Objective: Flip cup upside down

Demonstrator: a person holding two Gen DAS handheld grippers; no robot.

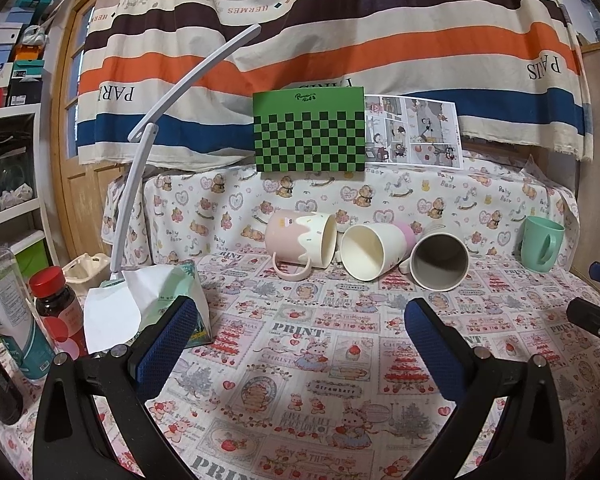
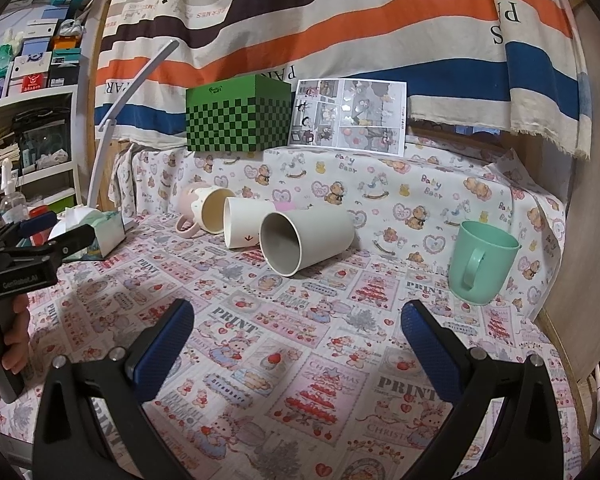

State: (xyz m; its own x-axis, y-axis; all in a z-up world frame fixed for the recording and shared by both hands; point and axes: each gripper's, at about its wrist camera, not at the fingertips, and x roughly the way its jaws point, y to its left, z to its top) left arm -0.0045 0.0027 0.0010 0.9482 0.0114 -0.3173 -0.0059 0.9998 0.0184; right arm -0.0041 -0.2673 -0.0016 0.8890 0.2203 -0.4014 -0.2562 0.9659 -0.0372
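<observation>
Printed-cloth surface (image 2: pixel 300 360), striped drape behind. Four cups total. Three lie on their sides in a row at the back, mouths toward the cameras: pink cup (image 1: pixel 300 240) with its handle on the cloth, cream cup (image 1: pixel 370 250) in the middle, grey cup (image 1: pixel 440 261) on the right; neighbours look touching or nearly so. Fourth, a mint cup (image 2: pixel 480 266), stands mouth-up, handle facing front, well apart to the right near the cloth's edge.

Left gripper (image 1: pixel 300 332) and right gripper (image 2: pixel 298 330): both sets of fingers spread wide, nothing held, hovering over bare cloth short of the cups.

Clutter: green checkered box (image 1: pixel 309 130) and one comic sheet (image 1: pixel 414 132) on the raised ledge behind; tissue pack (image 1: pixel 168 304), white lamp arm (image 1: pixel 172 92), and two bottles (image 1: pixel 56 308) at the left.
</observation>
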